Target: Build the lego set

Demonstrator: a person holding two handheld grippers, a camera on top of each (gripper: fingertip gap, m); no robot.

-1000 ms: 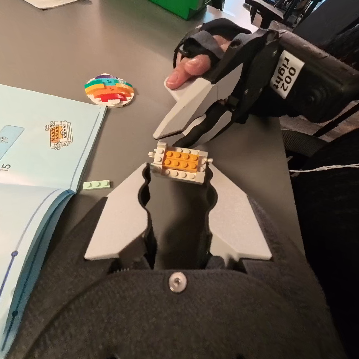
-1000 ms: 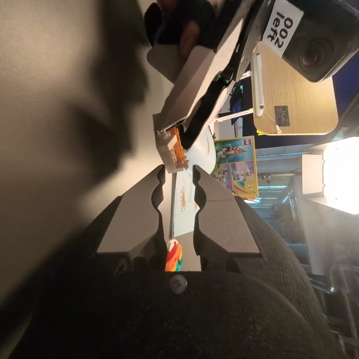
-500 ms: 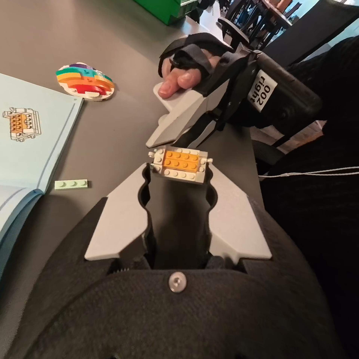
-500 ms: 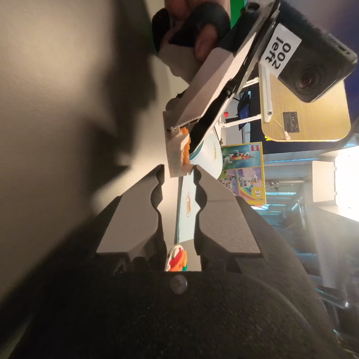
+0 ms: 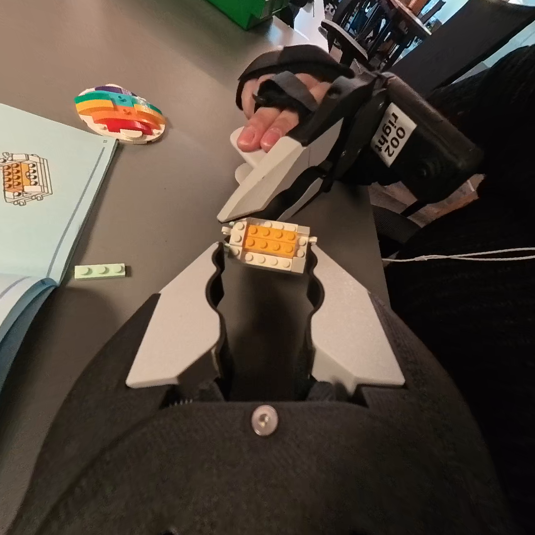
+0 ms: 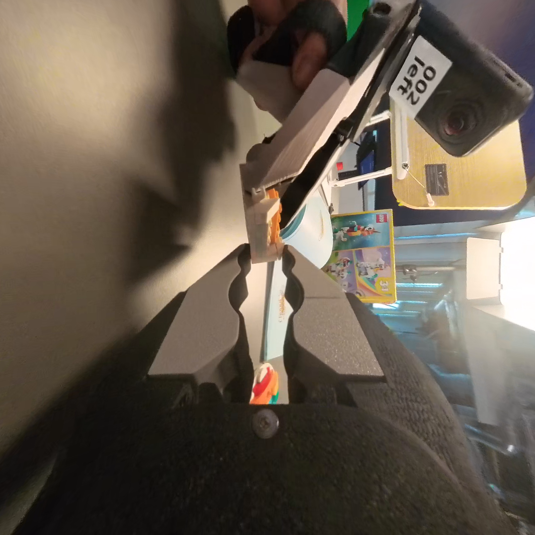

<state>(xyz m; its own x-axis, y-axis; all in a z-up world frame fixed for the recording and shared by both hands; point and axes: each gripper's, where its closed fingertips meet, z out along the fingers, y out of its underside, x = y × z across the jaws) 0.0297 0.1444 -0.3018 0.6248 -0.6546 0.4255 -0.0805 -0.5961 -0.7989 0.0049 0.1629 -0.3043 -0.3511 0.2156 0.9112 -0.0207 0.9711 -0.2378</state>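
Right gripper (image 5: 231, 215) seemingly closer to block (image 5: 267, 247)

Left view evenly lit and sharp; right view dim, motion-blurred, heavily shadowed, with glare at right.

The booklet (image 5: 43, 185) left of the brick block (image 5: 267, 249) runs off the left wrist view's left edge, and the green box (image 5: 246, 11) beyond the block is cut by the top edge. In the right wrist view, the left gripper (image 6: 260, 188) hides the block's (image 6: 262, 228) far end. The rainbow disc (image 6: 265, 388) shows only between the right gripper's fingers (image 6: 199, 327).
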